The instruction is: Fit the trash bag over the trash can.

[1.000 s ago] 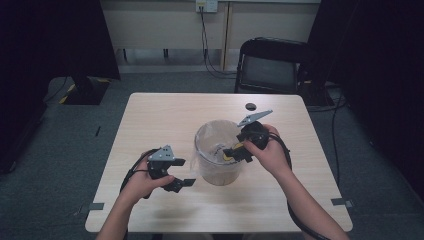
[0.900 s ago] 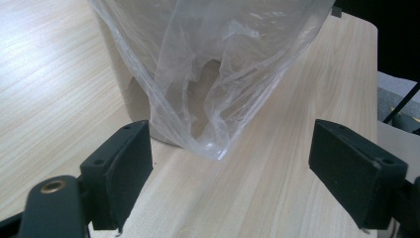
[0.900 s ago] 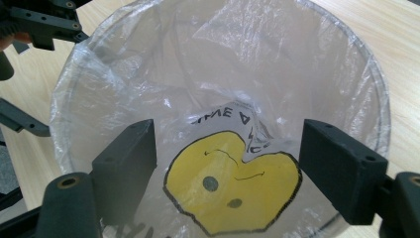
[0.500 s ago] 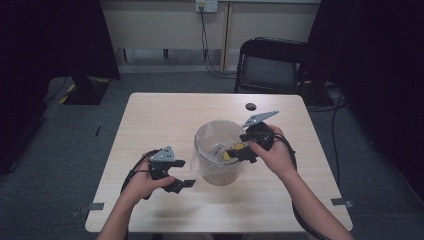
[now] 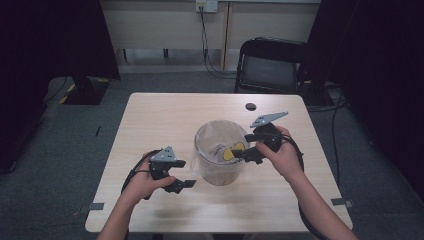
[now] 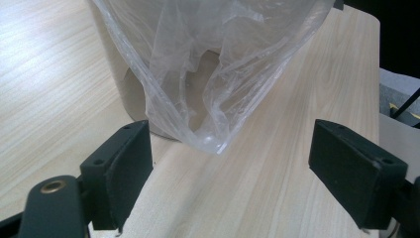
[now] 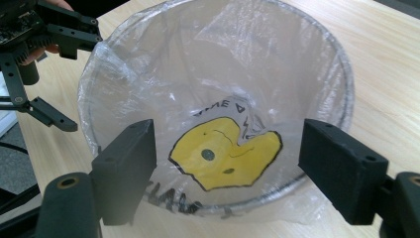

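Pale wooden worktop (image 5: 165, 120) carries a bin (image 5: 218, 159) lined with a clear plastic bag (image 6: 213, 59) at its middle. Right hand-held gripper (image 5: 241, 152) hovers over the rim, jaws apart; left hand-held gripper (image 5: 186, 184) sits beside the base, jaws apart and empty

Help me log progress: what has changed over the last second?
The right hand-held gripper came down from above the bin's rim to its mouth, jaws open over the plastic liner. The left hand-held gripper, open beside the bin, and the bin itself stayed put.
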The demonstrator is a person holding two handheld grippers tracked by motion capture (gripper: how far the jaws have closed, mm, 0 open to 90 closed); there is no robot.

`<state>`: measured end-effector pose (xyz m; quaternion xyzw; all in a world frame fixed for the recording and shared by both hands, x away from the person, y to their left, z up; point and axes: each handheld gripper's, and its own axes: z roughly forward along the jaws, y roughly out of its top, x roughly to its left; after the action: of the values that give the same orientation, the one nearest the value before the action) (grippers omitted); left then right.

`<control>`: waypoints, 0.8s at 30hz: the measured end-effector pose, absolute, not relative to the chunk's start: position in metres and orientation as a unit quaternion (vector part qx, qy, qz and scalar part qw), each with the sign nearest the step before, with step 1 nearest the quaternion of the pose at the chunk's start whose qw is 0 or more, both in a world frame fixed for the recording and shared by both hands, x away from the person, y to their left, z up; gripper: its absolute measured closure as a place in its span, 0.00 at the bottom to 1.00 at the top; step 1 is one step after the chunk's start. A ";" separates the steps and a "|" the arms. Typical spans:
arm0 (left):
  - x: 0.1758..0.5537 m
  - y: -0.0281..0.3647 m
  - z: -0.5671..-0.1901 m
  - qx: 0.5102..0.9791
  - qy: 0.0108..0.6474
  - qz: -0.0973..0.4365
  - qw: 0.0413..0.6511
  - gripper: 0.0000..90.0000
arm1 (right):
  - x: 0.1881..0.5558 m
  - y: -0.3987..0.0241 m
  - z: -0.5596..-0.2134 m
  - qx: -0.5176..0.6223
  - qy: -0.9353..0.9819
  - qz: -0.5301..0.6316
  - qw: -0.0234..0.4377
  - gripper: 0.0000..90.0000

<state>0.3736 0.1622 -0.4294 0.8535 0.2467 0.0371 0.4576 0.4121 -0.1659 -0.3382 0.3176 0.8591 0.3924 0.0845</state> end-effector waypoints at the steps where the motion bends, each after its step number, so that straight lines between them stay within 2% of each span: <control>1: 0.374 0.162 -0.430 0.853 0.248 0.037 0.458 0.18 | 0.412 -0.167 -0.338 0.318 0.859 0.393 0.085 0.24; 24: 0.374 0.161 -0.431 0.854 0.248 0.034 0.456 0.18 | 0.407 -0.196 -0.332 0.331 0.850 0.399 0.095 0.24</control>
<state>0.3735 0.1611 -0.4311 0.8540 0.2483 0.0341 0.4558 0.4069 -0.1957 -0.3316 0.3309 0.8498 0.3991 0.0954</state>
